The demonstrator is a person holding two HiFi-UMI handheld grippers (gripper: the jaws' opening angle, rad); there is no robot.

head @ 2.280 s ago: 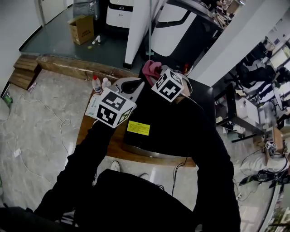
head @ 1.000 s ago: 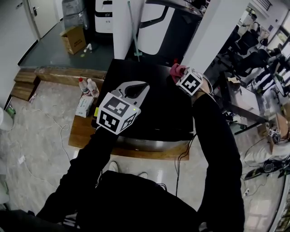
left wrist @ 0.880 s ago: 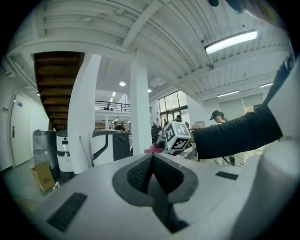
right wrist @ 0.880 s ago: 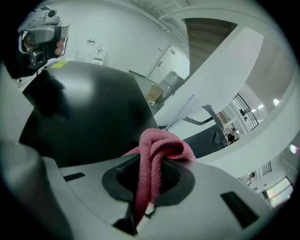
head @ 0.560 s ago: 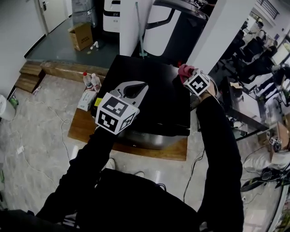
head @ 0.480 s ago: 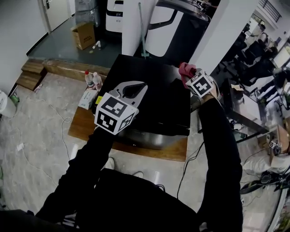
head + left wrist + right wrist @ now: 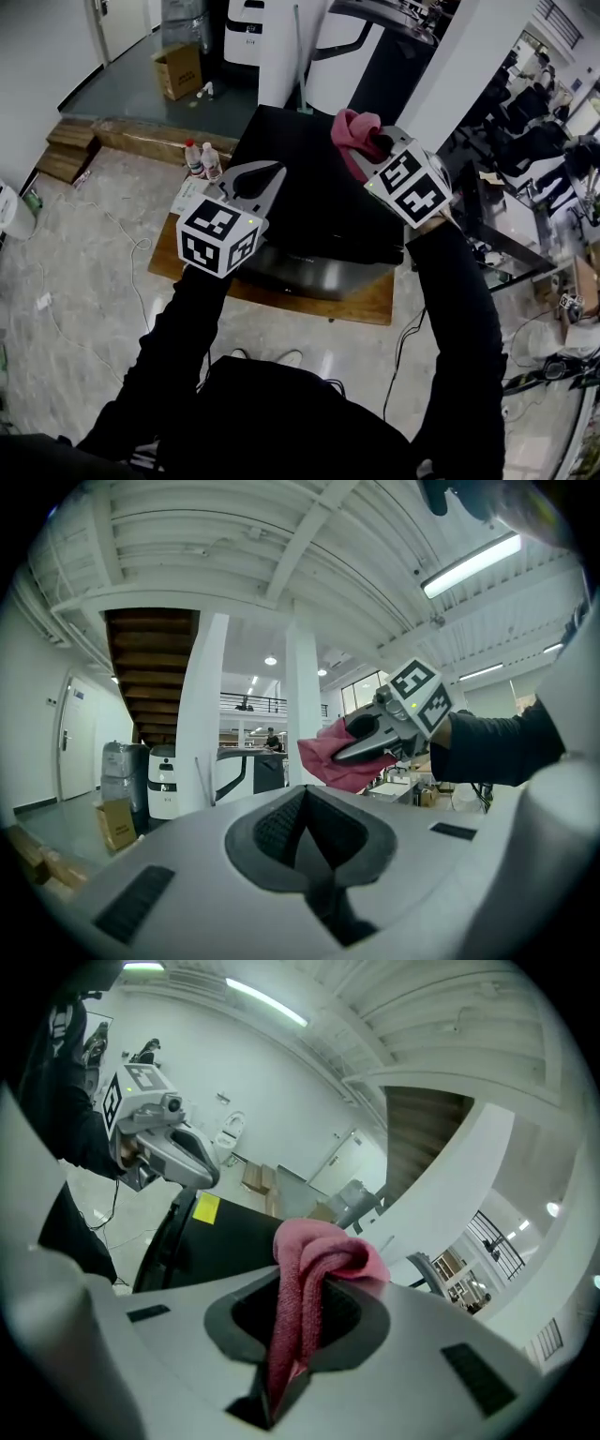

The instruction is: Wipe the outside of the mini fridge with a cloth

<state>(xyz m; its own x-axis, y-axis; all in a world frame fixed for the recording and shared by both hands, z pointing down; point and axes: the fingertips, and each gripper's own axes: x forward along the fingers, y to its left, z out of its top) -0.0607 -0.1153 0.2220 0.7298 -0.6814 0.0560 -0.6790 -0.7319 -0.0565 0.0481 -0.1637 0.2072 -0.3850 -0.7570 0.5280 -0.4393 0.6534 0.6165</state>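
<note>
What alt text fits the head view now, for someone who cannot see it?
Seen from above, a person in black sleeves holds the right gripper, clamped on a bunched pink cloth, over a black mini fridge. The left gripper, shut and empty, hangs over the fridge's left edge; two small bottles stand left of it.

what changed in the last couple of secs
The right gripper, shut on the cloth, rose from the far right corner of the fridge toward the camera, so the cloth now looks lifted off the fridge. The left gripper drifted slightly left. Unchanged: the cloth is still in the right jaws, and the left gripper is still shut and empty over the fridge's left side.
</note>
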